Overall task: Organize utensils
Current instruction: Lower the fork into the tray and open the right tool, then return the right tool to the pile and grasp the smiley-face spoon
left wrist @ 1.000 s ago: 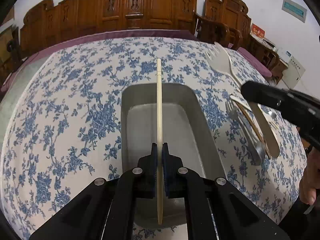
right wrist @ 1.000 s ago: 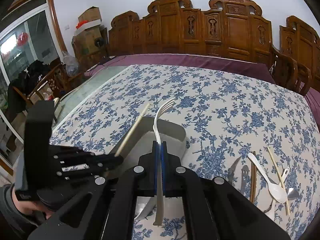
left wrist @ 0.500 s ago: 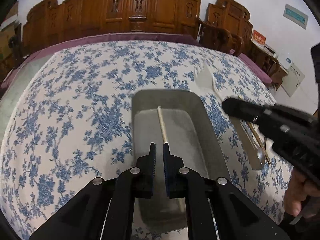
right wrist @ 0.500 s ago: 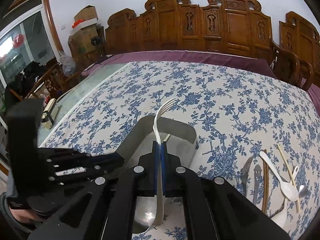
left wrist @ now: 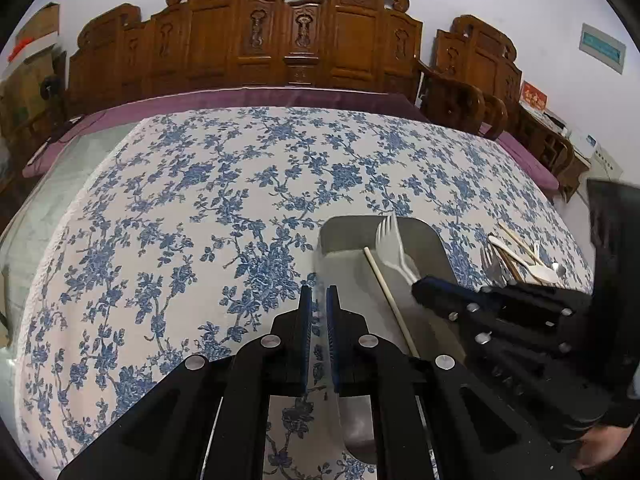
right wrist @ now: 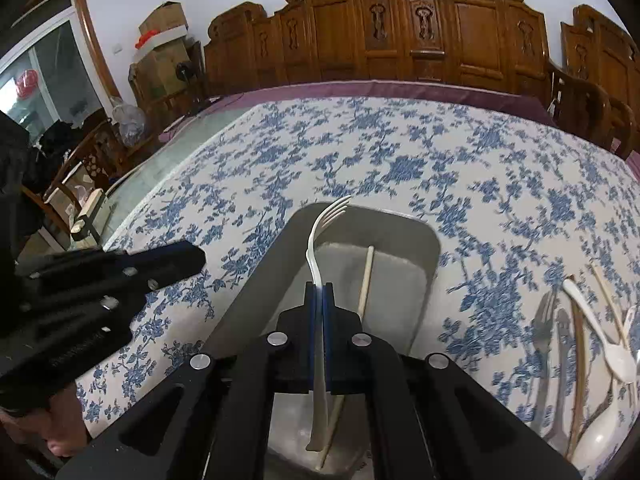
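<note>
My right gripper (right wrist: pixel 319 292) is clenched on the white plastic fork (right wrist: pixel 316 248), pads pinching the handle about halfway, tines pointing away and up over the far rim of the grey tray (right wrist: pixel 434 240). I'm holding it lengthwise with the tray, I'd say so it will lie flat along the long axis once let go. It hangs above the tray floor, not set down yet as far as I can tell.

My left gripper (left wrist: pixel 317 304) is closed with nothing between the pads, just a thin gap. It sits off the tray's left edge over the blue-flowered tablecloth (left wrist: pixel 180 200), probably parked there so it keeps out of the right gripper's way.

One wooden chopstick (right wrist: pixel 366 276) already lies in the tray, lengthwise, just right of the fork. Lining the fork up with it looks like the reason for this approach angle.

The rest of the utensils (right wrist: pixel 580 336) are piled on the cloth well right of the tray: a metal fork, white spoons, more chopsticks, overlapping, count unclear.

Step in hand: drop the fork in the tray. Task early, one item in, one coming. Risk: fork handle landing across the chopstick and rocking.
</note>
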Demonstrator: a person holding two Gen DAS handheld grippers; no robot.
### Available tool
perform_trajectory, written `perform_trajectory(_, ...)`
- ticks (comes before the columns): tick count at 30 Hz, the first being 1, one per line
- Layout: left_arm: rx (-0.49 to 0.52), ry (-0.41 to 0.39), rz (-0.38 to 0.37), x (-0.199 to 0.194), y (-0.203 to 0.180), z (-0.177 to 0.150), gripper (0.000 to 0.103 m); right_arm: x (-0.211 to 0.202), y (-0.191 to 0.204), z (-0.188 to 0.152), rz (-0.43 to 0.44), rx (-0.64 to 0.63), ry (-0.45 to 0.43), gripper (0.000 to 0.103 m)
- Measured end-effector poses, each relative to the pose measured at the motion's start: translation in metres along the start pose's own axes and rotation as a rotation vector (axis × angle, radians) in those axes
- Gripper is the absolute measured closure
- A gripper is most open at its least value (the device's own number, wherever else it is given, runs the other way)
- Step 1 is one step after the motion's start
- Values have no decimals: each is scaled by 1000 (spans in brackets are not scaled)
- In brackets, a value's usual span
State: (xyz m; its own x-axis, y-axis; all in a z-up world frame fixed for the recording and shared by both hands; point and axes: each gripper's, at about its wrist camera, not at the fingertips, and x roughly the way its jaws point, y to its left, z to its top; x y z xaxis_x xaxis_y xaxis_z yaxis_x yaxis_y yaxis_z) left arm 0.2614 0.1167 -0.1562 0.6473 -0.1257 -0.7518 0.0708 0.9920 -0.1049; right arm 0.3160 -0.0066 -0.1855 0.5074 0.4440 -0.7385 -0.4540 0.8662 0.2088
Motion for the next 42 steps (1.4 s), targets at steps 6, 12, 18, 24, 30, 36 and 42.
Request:
perform_trajectory(6, -4, -6, 3, -2, 3, 1, 97, 8, 0, -4, 17, 4, 9, 98)
perform_trajectory(12, 8, -11, -2, -4, -3, -1, 97, -6, -5, -4, 41, -9, -13, 98)
perform_trajectory(18, 30, -16, -11, -6, -15, -3, 97, -40, -16, -4, 32, -40, -59, 98)
perform_trajectory(24, 51, -38, -29, -15, -32, -5, 92, -81, -35, -15, -6, -88, -95, 98)
perform_trajectory(30, 77, -57, -59, -25, -56, -9, 86, -114, -66, -35, -61, -91, -111, 98)
perform_trajectory(36, 109, -64, -70, -29, -78, -17, 78, -126, -98, -45, -111, -104, -102, 90)
perform_trajectory(42, 104, -51, -55, -24, -92, -21, 78, -119, -130, -50, -128, -128, -63, 85)
